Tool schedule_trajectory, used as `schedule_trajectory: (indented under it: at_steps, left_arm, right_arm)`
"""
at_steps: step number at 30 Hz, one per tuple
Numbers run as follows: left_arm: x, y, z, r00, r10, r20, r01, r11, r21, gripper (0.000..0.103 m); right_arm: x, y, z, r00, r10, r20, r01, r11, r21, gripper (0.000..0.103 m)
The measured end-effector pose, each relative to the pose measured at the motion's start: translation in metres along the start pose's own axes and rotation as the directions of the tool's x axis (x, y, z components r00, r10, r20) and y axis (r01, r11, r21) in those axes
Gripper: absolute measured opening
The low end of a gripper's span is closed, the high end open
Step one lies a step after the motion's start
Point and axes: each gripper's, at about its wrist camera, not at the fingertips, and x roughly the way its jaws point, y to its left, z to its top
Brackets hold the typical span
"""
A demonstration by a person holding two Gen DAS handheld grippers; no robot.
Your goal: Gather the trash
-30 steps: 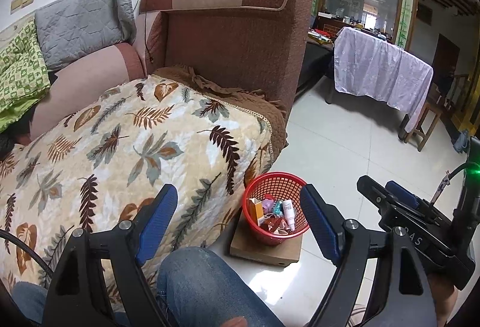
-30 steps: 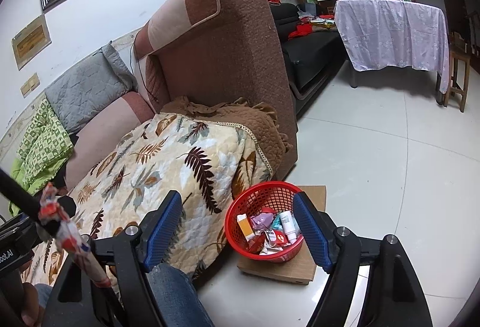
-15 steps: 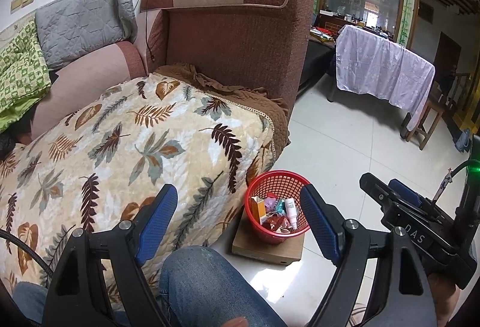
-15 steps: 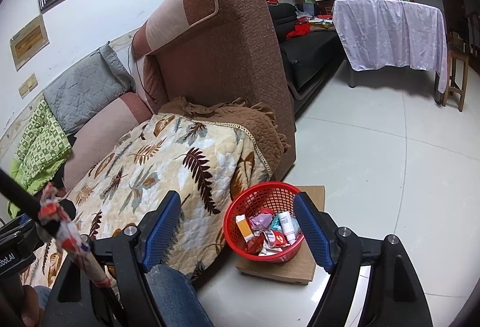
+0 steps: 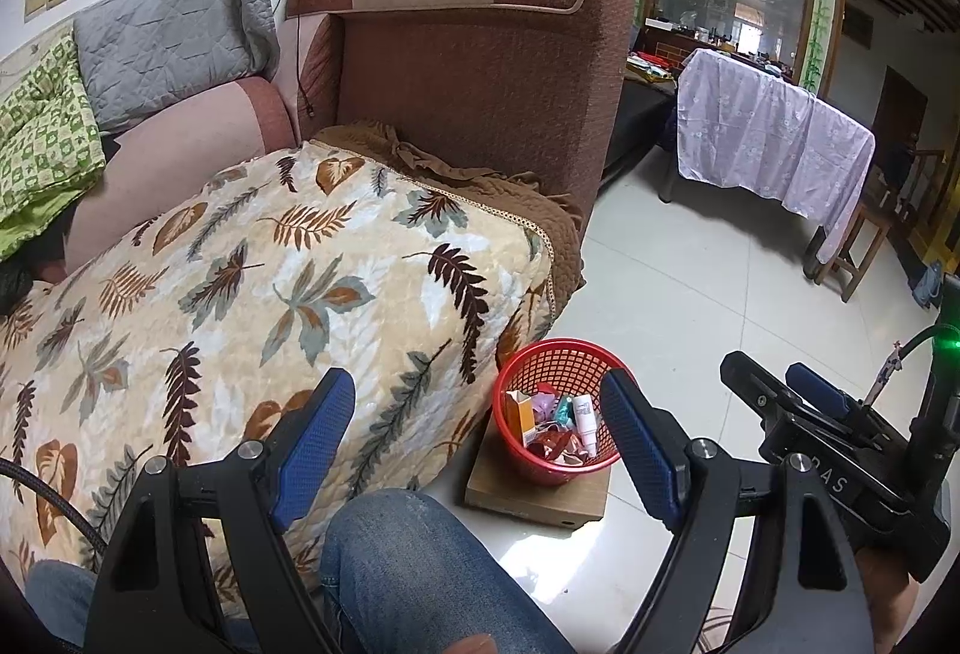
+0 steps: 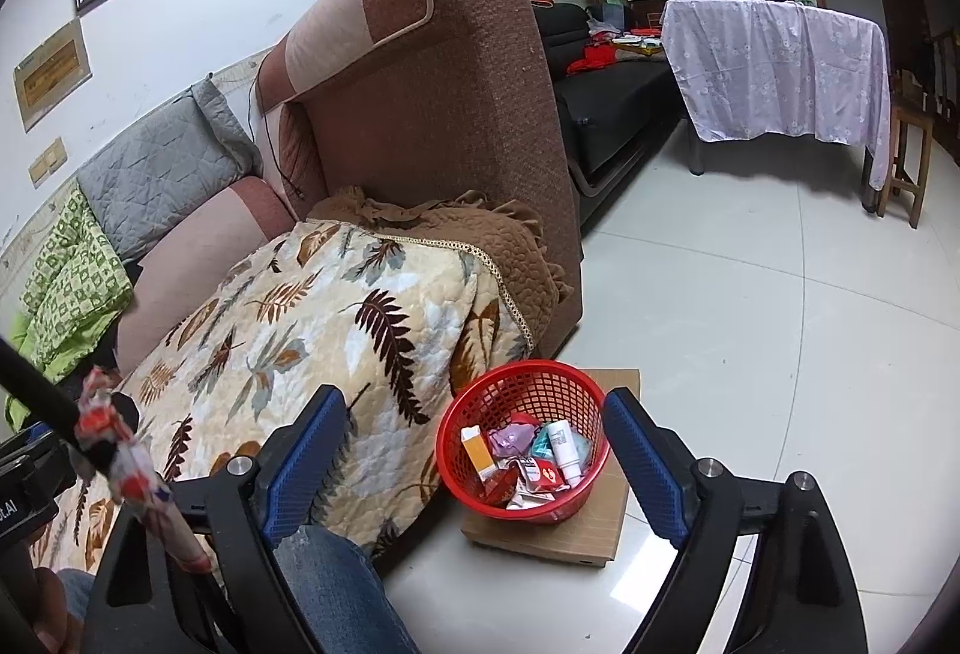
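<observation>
A red mesh basket (image 5: pixel 563 348) (image 6: pixel 528 367) stands on a flat brown box (image 6: pixel 540 537) on the floor, beside the sofa's front corner. Inside it lie an orange carton (image 6: pixel 478 451), a white tube (image 6: pixel 564 445) and several crumpled wrappers. My left gripper (image 5: pixel 474 444) hangs open and empty above a knee in jeans (image 5: pixel 420 564), short of the basket. In its own view my right gripper (image 6: pixel 474 459) is open and empty too, with the basket showing between its blue pads (image 6: pixel 645 465).
A brown sofa (image 5: pixel 480 72) carries a leaf-patterned blanket (image 5: pixel 270 282), a grey cushion and a green quilt. Pale floor tiles (image 6: pixel 750 354) stretch right towards a table under a lilac cloth (image 6: pixel 780 72) and a wooden stool. A black cable wrapped in red-and-white tape (image 6: pixel 120 465) crosses the right view's left edge.
Both views have drifted only slightly. The basket and its contents have not moved, and both grippers stay open and empty.
</observation>
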Motion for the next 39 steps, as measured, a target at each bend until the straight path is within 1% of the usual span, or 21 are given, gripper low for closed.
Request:
schedule_trajectory:
  at_steps: [39]
  left_arm:
    - [0.0059, -0.0044, -0.0039, 1.000, 0.000, -0.029, 0.000, 1.000, 0.006, 0.083]
  right_arm:
    - [0.0004, -0.0047, -0.0002, 1.000, -0.010, -0.004, 0.010, 1.000, 0.010, 0.092]
